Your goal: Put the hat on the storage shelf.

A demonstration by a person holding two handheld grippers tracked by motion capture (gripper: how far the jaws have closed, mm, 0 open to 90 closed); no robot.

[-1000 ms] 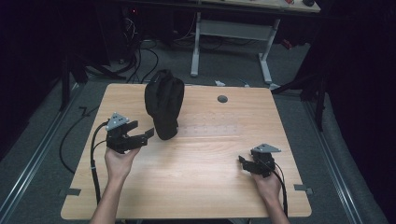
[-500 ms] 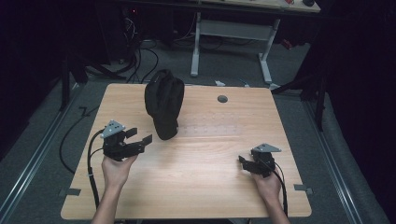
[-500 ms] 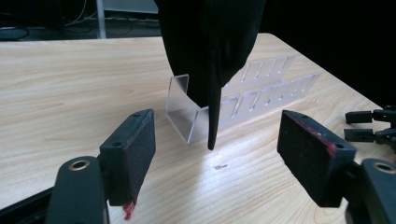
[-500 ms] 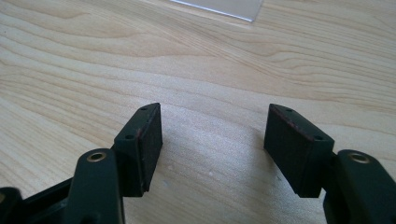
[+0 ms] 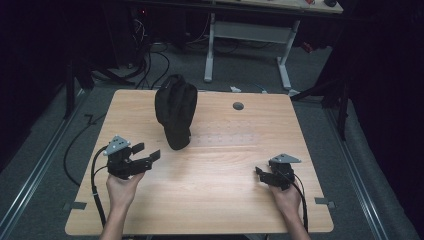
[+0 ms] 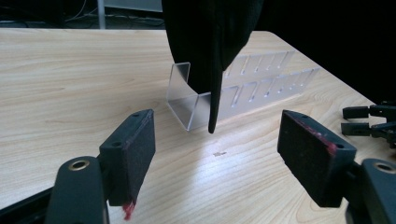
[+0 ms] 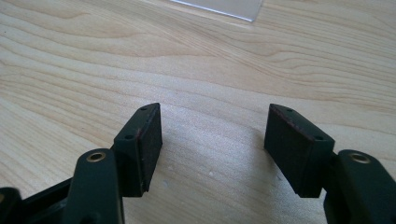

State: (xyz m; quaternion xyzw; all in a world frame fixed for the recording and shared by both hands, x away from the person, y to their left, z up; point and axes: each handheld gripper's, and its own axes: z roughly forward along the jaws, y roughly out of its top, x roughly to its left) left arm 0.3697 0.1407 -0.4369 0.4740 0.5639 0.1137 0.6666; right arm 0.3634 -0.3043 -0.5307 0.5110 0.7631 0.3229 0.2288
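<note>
Pulled back toward the tabletop's (image 5: 210,200) near-left corner since a second ago, the left tool (image 5: 145,156) hangs with jaws wide apart and empty, aimed at a black bag (image 5: 175,116) standing near the far edge. Its own view reveals a clear plastic rack (image 6: 243,91) under the bag. Near the right edge, the right tool (image 5: 261,172) rests low, jaws parted, holding nothing. No writing is legible.

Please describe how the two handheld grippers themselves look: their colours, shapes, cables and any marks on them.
Both the left gripper and the right gripper are black, each topped by a grey three-cornered plate and trailing a black cable. Their fingers carry flat, rectangular black pads with small screw holes; traces of red show along some pad edges. The forearms are bare, without sleeves.
</note>
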